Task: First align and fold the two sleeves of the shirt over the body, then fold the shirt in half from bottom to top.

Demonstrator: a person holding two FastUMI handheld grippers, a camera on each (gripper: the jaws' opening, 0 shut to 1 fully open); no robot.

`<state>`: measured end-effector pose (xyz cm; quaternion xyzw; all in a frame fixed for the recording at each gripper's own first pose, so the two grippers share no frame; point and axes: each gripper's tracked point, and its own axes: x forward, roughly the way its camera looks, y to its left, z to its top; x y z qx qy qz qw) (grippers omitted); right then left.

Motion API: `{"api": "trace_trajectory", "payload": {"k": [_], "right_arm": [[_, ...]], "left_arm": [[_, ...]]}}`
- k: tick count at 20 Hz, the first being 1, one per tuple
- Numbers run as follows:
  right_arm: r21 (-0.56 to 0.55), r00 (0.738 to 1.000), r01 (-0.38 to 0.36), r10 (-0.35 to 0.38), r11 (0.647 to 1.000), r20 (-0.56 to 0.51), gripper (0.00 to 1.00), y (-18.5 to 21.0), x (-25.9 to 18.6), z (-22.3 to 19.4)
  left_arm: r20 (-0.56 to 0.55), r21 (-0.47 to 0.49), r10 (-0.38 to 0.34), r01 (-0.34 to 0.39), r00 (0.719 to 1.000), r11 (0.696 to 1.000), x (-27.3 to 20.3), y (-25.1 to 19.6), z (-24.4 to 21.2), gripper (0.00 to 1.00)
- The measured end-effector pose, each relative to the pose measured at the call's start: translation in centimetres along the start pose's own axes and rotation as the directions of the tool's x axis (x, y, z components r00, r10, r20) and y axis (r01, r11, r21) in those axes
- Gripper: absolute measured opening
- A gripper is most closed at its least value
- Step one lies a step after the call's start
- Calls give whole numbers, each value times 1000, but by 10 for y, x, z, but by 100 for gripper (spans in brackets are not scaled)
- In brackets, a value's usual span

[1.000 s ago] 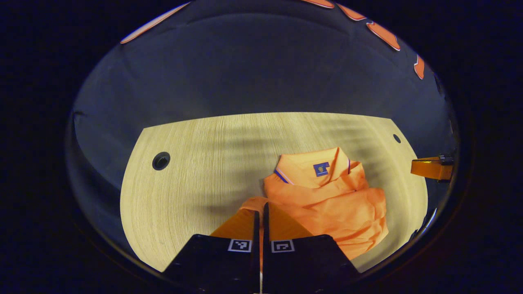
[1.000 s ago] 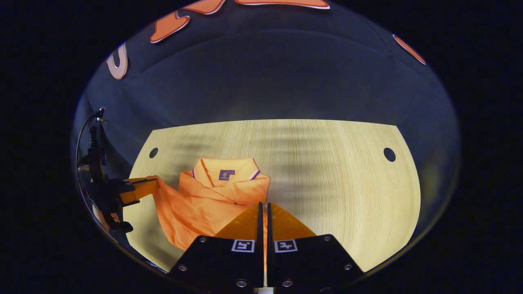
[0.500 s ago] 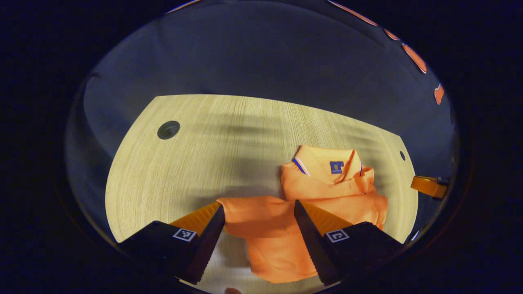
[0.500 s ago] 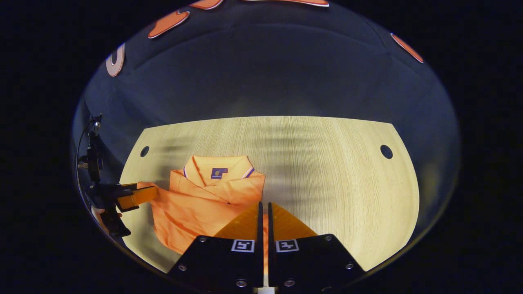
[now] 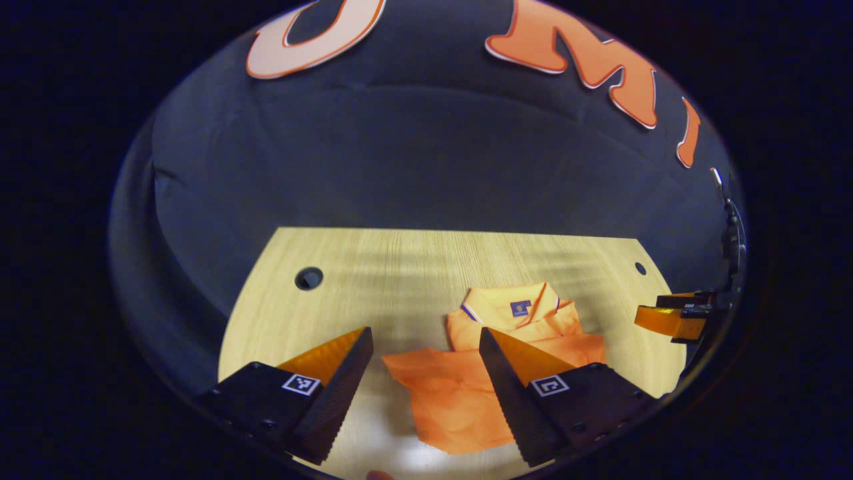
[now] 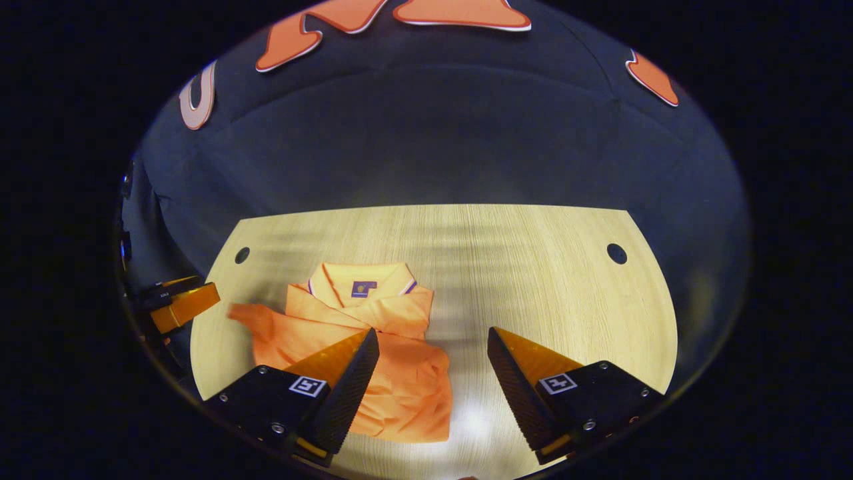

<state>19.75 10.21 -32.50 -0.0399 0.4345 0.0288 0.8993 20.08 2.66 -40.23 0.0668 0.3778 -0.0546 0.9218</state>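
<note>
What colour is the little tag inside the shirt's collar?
The tag is blue or purple, on the orange shirt; clearest in the right gripper view.

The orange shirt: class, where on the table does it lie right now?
In the right gripper view the orange shirt lies crumpled on the wooden table, left of centre, collar toward the far edge, partly behind the open right claw.

Dim booth; overhead glare pools on the table (image 6: 533, 267) near both cameras; banded shadows; fisheye edges bend.
</note>
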Motion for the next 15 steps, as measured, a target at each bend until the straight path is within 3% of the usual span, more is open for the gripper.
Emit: {"api": "trace_trajectory", "payload": {"k": [6, 15], "right_arm": [[14, 992, -42, 40, 999, 119, 100, 11, -68, 19], [13, 942, -67, 59, 998, 330, 99, 15, -178, 36]], "left_arm": [[162, 43, 29, -37, 986, 998, -79, -2, 42, 99], [383, 27, -36, 28, 923, 999, -207, -37, 85, 98]]}}
